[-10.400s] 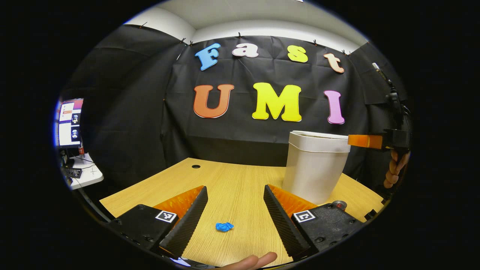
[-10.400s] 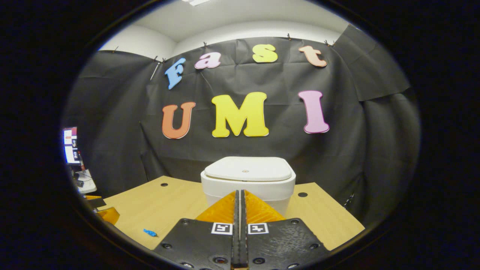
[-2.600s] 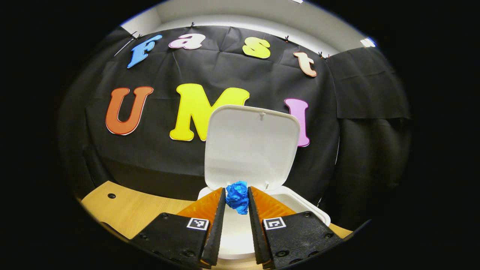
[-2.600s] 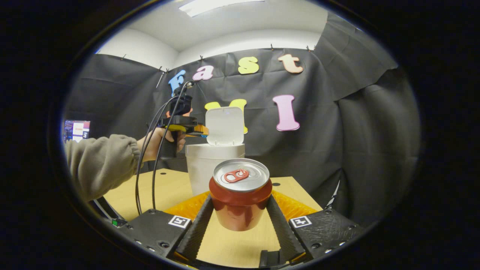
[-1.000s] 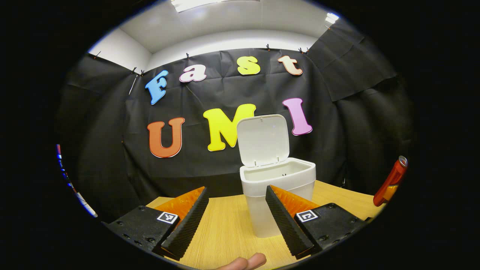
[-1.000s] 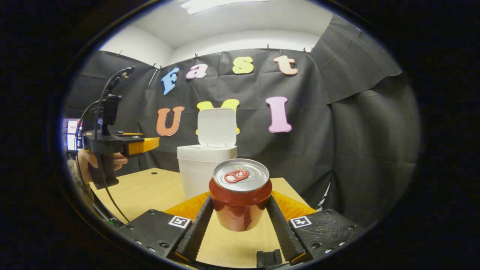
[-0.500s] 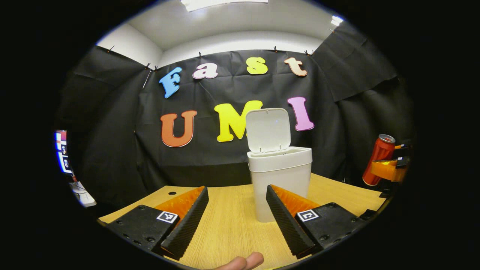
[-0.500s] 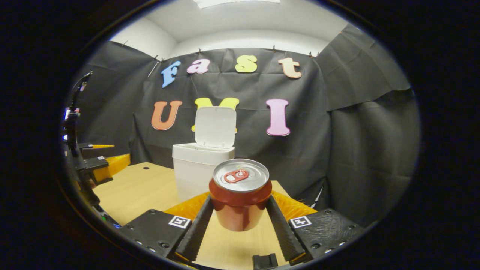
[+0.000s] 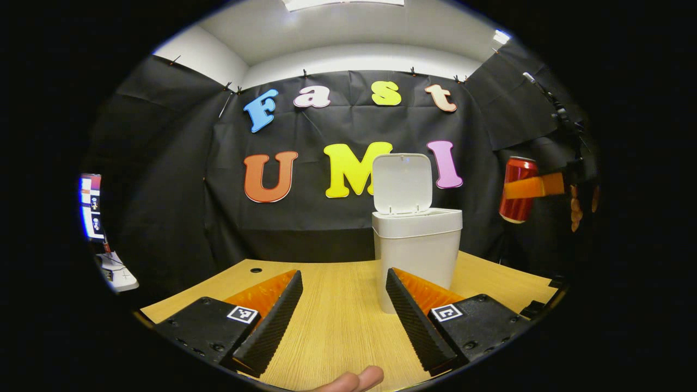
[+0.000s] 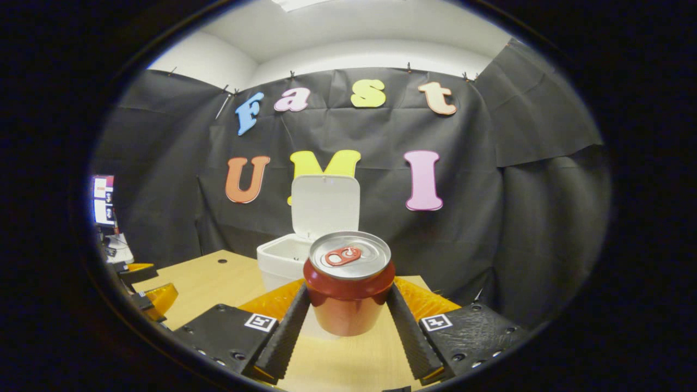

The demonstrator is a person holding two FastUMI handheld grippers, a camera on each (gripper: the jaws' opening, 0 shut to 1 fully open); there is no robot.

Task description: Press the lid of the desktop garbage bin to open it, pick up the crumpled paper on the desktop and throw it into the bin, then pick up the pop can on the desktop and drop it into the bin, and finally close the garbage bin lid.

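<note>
Pop can (image 10: 348,283) raised higher, clamped between right tongs (image 10: 348,326)

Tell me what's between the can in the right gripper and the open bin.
Nothing. In the left gripper view, the pop can hangs in the right gripper, off to the side of the bin, with only the black wall cloth behind the gap.

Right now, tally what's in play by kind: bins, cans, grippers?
Bin, lid up: 1
Pop can, held off the desk: 1
Grippers, left gripper open, right gripper clamping the can: 2
Total: 4
</note>
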